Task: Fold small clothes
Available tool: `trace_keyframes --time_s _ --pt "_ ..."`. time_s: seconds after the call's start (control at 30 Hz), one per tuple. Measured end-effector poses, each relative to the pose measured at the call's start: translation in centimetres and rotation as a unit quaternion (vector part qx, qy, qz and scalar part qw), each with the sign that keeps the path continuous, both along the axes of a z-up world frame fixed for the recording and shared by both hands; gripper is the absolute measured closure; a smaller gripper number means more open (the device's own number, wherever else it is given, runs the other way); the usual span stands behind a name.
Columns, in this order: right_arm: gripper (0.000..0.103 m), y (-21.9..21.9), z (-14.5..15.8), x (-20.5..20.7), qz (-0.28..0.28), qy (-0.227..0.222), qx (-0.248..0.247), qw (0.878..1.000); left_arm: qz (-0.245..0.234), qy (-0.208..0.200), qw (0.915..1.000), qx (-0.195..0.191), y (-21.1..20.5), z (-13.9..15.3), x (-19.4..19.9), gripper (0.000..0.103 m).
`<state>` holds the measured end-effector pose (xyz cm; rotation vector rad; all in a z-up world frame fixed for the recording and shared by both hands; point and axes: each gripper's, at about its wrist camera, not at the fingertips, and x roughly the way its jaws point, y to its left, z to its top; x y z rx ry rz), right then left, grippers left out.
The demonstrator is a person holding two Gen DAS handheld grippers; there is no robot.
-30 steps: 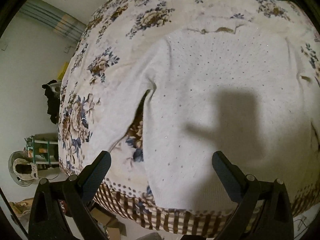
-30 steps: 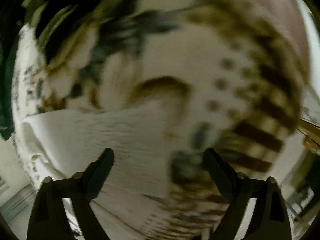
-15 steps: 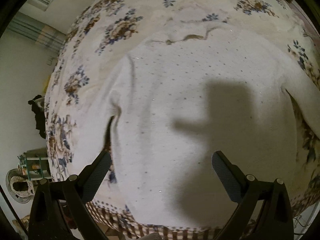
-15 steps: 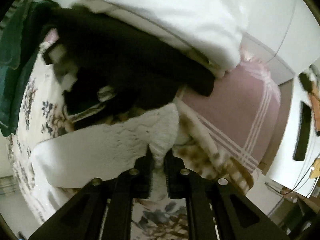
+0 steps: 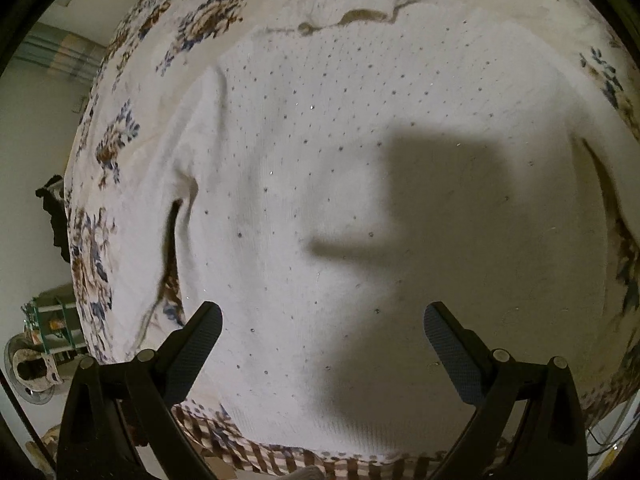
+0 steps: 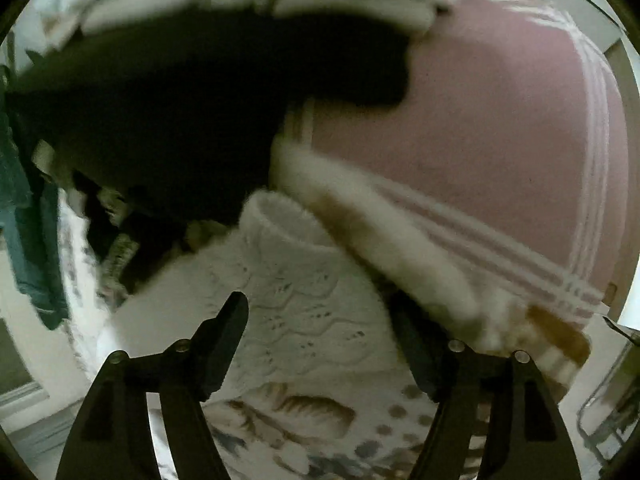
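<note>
Sweater (image 5: 360,200) lies flat on the bed (image 5: 168,40). My right hand-held gripper (image 6: 320,332) has just let go of the sleeve (image 6: 304,304) and is spread. My left hand-held gripper (image 5: 322,332) hangs spread above.

right gripper (image 6: 320,320): fingers sprang apart, released sleeve (image 6: 304,280) | left gripper (image 5: 322,322): moved closer

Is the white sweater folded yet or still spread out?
Spread out: the sweater lies flat on the bedspread, sleeve alongside.
</note>
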<state>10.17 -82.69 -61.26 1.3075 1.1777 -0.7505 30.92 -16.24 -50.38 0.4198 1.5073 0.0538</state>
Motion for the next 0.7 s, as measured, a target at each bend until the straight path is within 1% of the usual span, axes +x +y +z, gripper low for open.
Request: trace_keyframes --time_s 0.03,0.07,0.1,0.13,0.2,0.23,0.3,0.37,0.43,0.5,0.53,0.57,0.6,0.67,0.7 --pt "0.028 0.4 -0.1 0.6 0.002 0.017 -0.005 1.0 0.003 0.0 1.0 0.0 0.2 -0.2 -0.1 0.0" --pt "0.028 0.7 0.4 0.7 -0.004 0.044 -0.018 0.999 0.008 0.0 1.0 -0.002 0.5 -0.3 -0.1 0.0" --pt "0.028 1.1 1.4 0.2 -0.035 0.056 -0.033 0.997 0.015 -0.001 0.9999 -0.005 0.8 -0.4 -0.1 0.0" --pt "0.028 1.5 2.2 -0.4 -0.063 0.052 -0.038 0.996 0.022 -0.001 0.9997 -0.011 1.2 -0.5 -0.1 0.0" --pt "0.028 2.9 3.5 -2.3 -0.123 0.021 -0.03 0.992 0.035 -0.004 0.9989 -0.03 1.7 -0.7 -0.3 0.0" --pt "0.028 3.6 3.5 -2.9 -0.137 0.008 -0.021 0.99 0.04 -0.006 0.9986 -0.035 2.0 -1.0 -0.5 0.0" --pt "0.028 4.9 2.4 -3.3 -0.151 -0.024 0.01 0.988 0.049 -0.006 0.9975 -0.051 2.6 -2.0 -0.8 0.0" --pt "0.028 5.8 -0.1 -3.2 -0.165 -0.043 0.044 0.984 0.056 -0.006 0.9966 -0.06 3.1 -3.4 -1.2 0.0" --pt "0.028 5.9 -1.8 -3.3 -0.186 -0.045 0.042 0.981 0.064 0.0 0.996 -0.063 3.8 -5.5 -1.5 0.0" --pt "0.029 5.5 -2.0 -4.1 -0.241 -0.072 0.008 0.968 0.076 0.006 0.9948 -0.068 4.4 -7.3 -1.7 0.0" --pt "0.033 5.4 -1.7 -4.3 -0.254 -0.085 -0.007 0.963 0.084 0.007 0.9932 -0.08 4.8 -7.9 -1.7 0.0" --pt "0.064 5.3 -1.4 -4.3 -0.262 -0.101 -0.028 0.959 0.089 0.005 0.9921 -0.089 5.2 -8.2 -1.9 0.0" --pt "0.094 5.0 -1.2 -4.1 -0.253 -0.098 -0.039 0.962 0.092 0.001 0.991 -0.097 5.5 -8.5 -2.0 0.0" --pt "0.095 4.7 -0.2 -3.7 -0.23 -0.097 -0.059 0.967 0.092 -0.007 0.9897 -0.11 6.0 -8.5 -2.2 0.0" --pt "0.095 4.5 1.2 -3.3 -0.211 -0.096 -0.081 0.969 0.089 -0.012 0.9891 -0.116 6.2 -8.4 -2.4 0.0"
